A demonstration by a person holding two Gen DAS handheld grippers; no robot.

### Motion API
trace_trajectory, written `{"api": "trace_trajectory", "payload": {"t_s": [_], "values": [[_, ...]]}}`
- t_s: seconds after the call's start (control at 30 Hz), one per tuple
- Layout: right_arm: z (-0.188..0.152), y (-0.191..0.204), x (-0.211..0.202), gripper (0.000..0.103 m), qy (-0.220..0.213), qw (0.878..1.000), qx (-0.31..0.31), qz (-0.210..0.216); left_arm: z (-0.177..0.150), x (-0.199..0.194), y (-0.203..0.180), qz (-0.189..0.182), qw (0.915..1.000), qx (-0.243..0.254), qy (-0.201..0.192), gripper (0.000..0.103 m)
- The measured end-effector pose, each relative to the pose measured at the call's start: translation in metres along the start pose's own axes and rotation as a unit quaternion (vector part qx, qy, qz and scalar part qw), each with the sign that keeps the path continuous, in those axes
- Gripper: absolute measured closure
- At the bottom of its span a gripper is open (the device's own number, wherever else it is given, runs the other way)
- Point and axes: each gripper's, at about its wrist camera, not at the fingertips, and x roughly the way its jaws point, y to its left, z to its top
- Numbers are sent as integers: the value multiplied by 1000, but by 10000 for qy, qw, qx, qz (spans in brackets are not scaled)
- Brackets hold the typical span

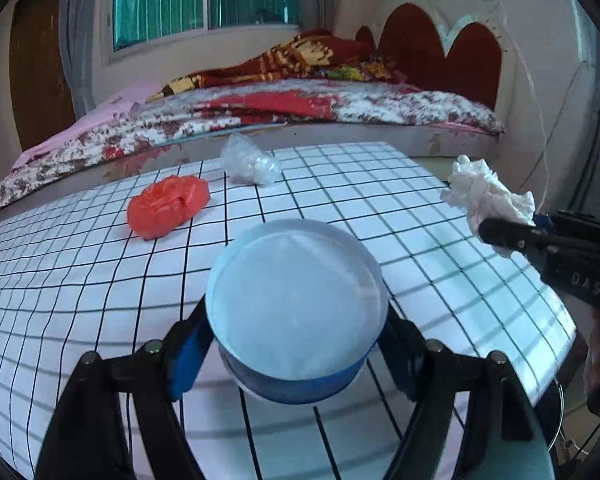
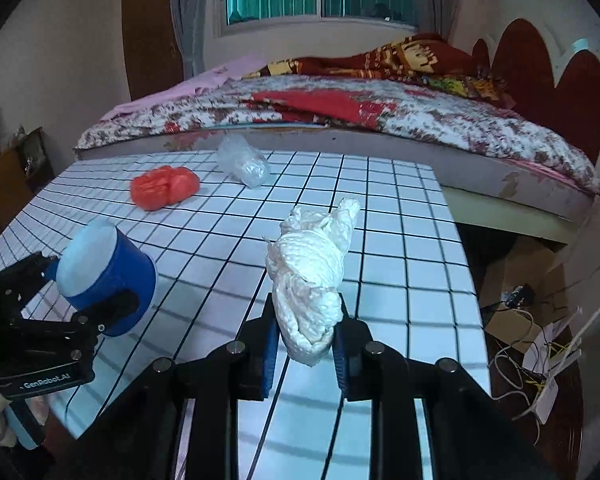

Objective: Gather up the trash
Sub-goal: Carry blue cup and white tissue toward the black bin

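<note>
Clamped between right gripper point(image 2: 304, 336) jaws, crumpled tissue point(image 2: 312, 280) could tear or slip if jerked; blue cup point(image 1: 296, 312), pinched by left gripper point(image 1: 296, 344), tilted open-end forward, might miss the drop.

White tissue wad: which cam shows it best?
Right wrist. The white tissue wad sits centered and close, clamped in the right tool. Left wrist shows it only small at the right edge, partly hidden by that tool.
</note>
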Motion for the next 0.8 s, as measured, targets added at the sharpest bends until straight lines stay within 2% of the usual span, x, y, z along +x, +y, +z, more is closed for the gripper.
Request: {"api": "trace_trajectory", "payload": {"t_s": [0.27, 0.53, 0.8], "values": [[-34, 10, -74, 77, -342, 9993, 89, -100, -21, -54, -22, -180, 9995, 28, -254, 26], [-64, 23, -127, 77, -458, 9986, 90, -260, -38, -91, -44, -337, 9986, 115, -391, 26], [-86, 29, -166, 77, -608, 9974, 142, -361, -49, -116, -49, -405, 9979, 94, -502, 26]]}}
